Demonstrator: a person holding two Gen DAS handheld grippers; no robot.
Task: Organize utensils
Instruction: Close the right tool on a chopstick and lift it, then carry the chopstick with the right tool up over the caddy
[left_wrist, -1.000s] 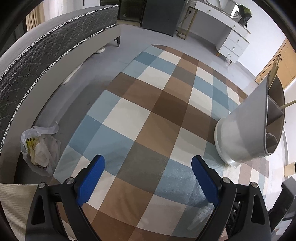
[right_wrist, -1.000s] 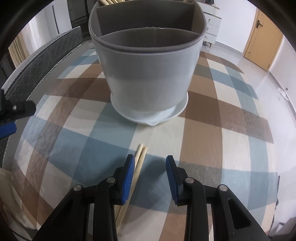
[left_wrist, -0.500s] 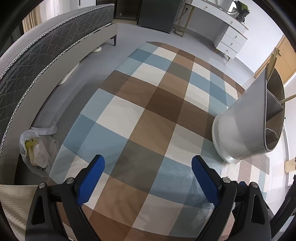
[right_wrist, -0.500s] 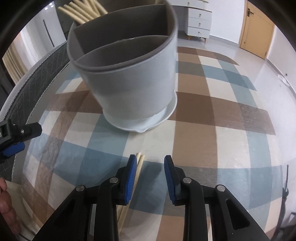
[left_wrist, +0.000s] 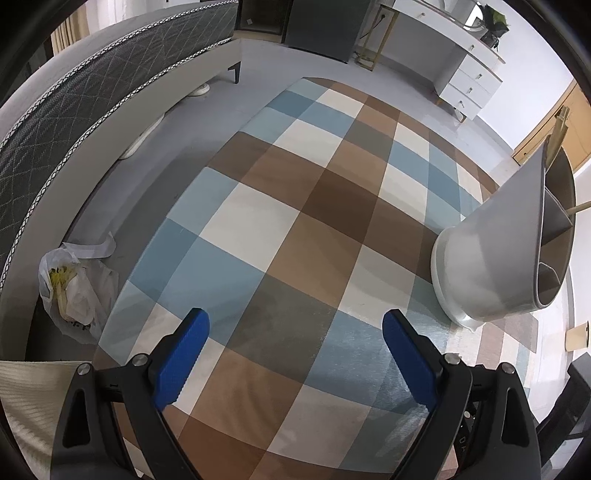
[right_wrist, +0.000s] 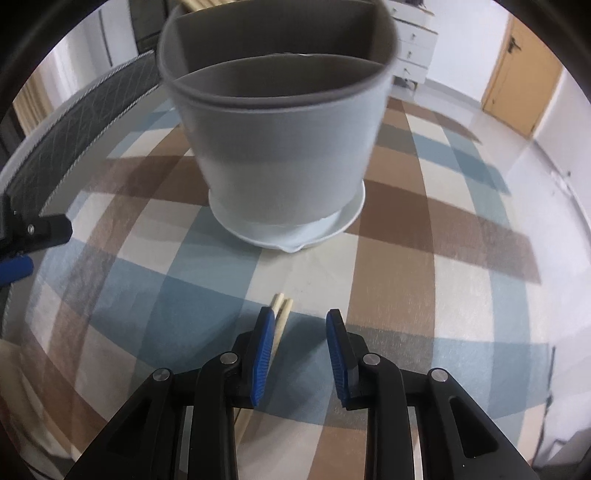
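A pair of pale wooden chopsticks (right_wrist: 280, 314) lies on the checked tablecloth (right_wrist: 461, 280), tips toward the grey divided utensil holder (right_wrist: 280, 147) on its white saucer. My right gripper (right_wrist: 301, 317) hovers just in front of the holder, jaws narrowly open with nothing between the pads. The chopsticks run under its left finger (right_wrist: 264, 343) and are mostly hidden by it. More chopsticks stick out of the holder's back compartment (right_wrist: 199, 4). In the left wrist view the holder (left_wrist: 495, 258) stands at the right, and my left gripper (left_wrist: 295, 332) is wide open over bare cloth.
A grey quilted mattress (left_wrist: 74, 110) runs along the left. A plastic bag (left_wrist: 74, 291) lies on the floor beside the table. A white dresser (left_wrist: 469, 85) and a wooden door (right_wrist: 524, 85) stand at the back. A knitted cloth (left_wrist: 26, 398) shows at lower left.
The right gripper's jaws have narrowed a little. Its view of the holder swung slightly left and back. The chopsticks and the left gripper have not moved.
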